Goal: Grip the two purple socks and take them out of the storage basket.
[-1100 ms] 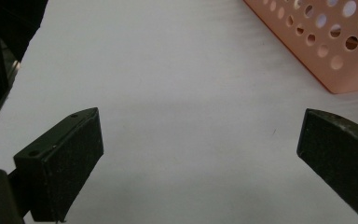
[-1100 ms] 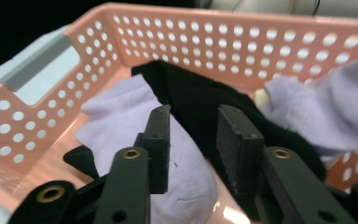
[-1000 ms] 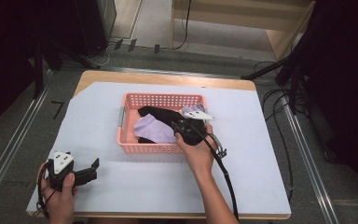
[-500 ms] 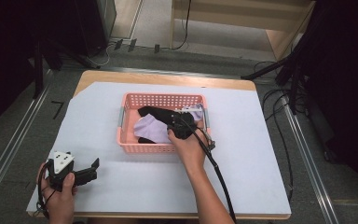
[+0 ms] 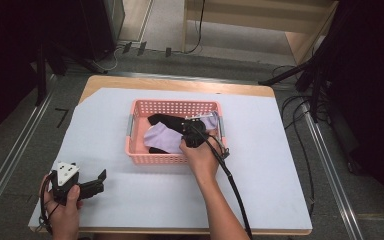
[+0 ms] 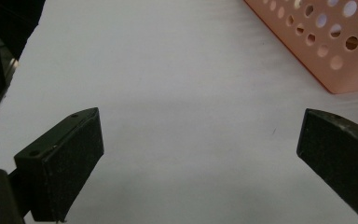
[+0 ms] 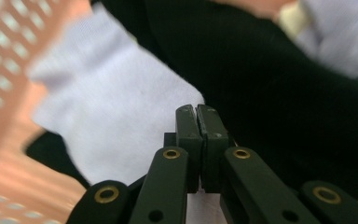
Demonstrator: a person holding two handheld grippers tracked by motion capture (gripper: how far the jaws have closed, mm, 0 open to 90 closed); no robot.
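A pink perforated basket (image 5: 139, 107) stands mid-table and holds a lavender sock (image 5: 161, 136) and a black sock (image 5: 162, 120). My right gripper (image 5: 189, 131) reaches down into the basket over these socks. In the right gripper view, the right gripper (image 7: 196, 111) has its jaws pressed together, with nothing visible between them. Its tips sit where the lavender sock (image 7: 116, 107) meets the black sock (image 7: 270, 93). My left gripper (image 5: 100, 177) rests low at the table's front left, well apart from the basket. In the left gripper view, the left gripper (image 6: 198, 121) stands wide open over bare white table.
A corner of the basket (image 6: 326, 60) lies ahead and to the right of the left jaws. The white table cover (image 5: 260, 165) spreads around the basket. The right gripper's cable (image 5: 235, 195) trails along the forearm. Metal rails (image 5: 10, 160) and floor cables (image 5: 300, 110) flank the table.
The right hand has pushed its gripper deeper into the basket, toward the left over the socks. The left gripper has stayed where it was.
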